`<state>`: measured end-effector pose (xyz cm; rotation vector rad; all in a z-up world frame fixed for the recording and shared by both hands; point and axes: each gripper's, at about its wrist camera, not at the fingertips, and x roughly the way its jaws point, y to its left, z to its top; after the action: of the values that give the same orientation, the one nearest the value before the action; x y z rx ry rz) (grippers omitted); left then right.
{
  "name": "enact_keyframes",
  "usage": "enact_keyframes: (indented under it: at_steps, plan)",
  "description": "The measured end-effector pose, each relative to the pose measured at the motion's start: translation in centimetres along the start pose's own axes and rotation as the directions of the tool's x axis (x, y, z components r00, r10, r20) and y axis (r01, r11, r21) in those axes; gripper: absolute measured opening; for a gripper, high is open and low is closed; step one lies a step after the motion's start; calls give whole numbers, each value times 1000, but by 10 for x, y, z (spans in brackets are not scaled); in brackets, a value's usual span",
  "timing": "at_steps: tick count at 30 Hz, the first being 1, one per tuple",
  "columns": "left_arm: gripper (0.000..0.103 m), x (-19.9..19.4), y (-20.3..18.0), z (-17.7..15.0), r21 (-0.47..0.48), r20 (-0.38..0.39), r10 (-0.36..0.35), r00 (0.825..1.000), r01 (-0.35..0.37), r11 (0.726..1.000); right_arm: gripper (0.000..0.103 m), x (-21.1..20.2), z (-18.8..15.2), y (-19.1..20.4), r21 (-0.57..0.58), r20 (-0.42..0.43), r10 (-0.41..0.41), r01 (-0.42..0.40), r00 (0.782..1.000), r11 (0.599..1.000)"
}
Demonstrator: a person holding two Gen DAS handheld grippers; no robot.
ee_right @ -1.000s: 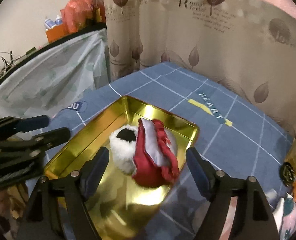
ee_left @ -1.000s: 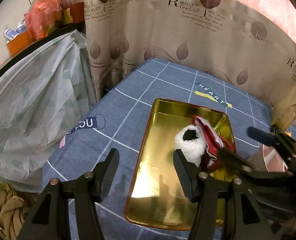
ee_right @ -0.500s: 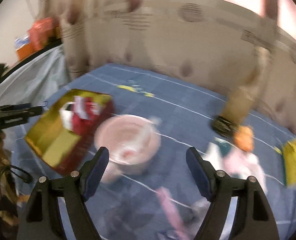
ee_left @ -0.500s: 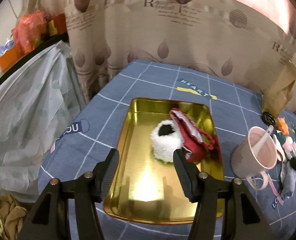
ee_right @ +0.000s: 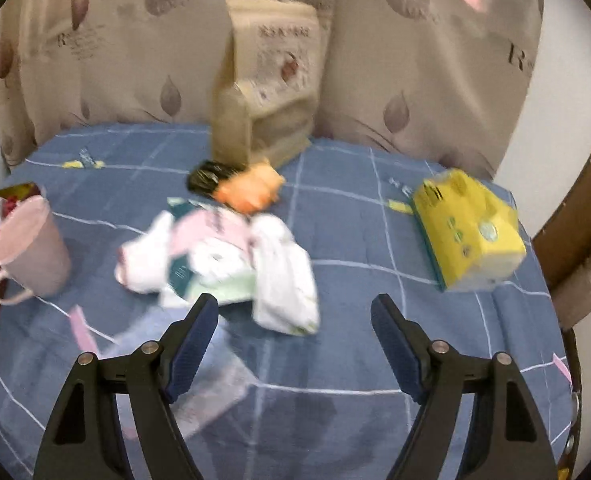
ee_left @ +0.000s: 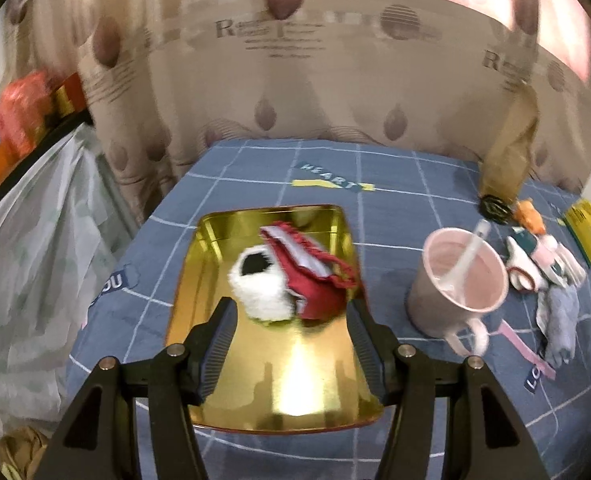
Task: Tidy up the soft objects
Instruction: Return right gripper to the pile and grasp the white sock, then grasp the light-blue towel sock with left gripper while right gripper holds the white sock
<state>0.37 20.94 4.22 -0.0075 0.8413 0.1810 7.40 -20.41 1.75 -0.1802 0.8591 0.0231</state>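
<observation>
A gold tray (ee_left: 223, 240) lies on the blue checked cloth and holds a white fluffy item (ee_left: 261, 296) and a red cloth piece (ee_left: 315, 284). My left gripper (ee_left: 289, 326) is open and empty above the tray's near half. A pile of white, pink and green soft items (ee_right: 223, 260) lies on the cloth, also seen in the left wrist view (ee_left: 543, 264). An orange soft item (ee_right: 251, 192) lies behind the pile. My right gripper (ee_right: 293, 322) is open and empty just in front of the pile.
A pink mug (ee_left: 459, 284) with a white spoon stands right of the tray; it also shows in the right wrist view (ee_right: 27, 252). A yellow tissue pack (ee_right: 471, 228) lies at right. A brown paper bag (ee_right: 271, 84) stands at the back by the curtain. A plastic-covered heap (ee_left: 27, 248) lies left.
My right gripper has swung away from the tray to the right and now faces the pile of soft items. My left gripper has pulled back and turned right, bringing the mug into view.
</observation>
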Motion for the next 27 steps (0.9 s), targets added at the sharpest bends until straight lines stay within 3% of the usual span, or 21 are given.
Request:
enact_keyframes:
  at_steps: [8, 17, 27]
  plan:
    - [58, -13, -52, -2, 111, 10, -71, 997, 70, 991, 57, 40, -13, -3, -45, -41, 31, -33, 999, 998]
    - [59, -24, -126, 0, 230, -25, -191, 981, 192, 954, 55, 65, -12, 9, -73, -34, 68, -70, 997, 995]
    - [59, -4, -194, -10, 306, -122, -259, 958, 284, 909, 24, 76, -16, -17, 6, -20, 87, -87, 996, 996]
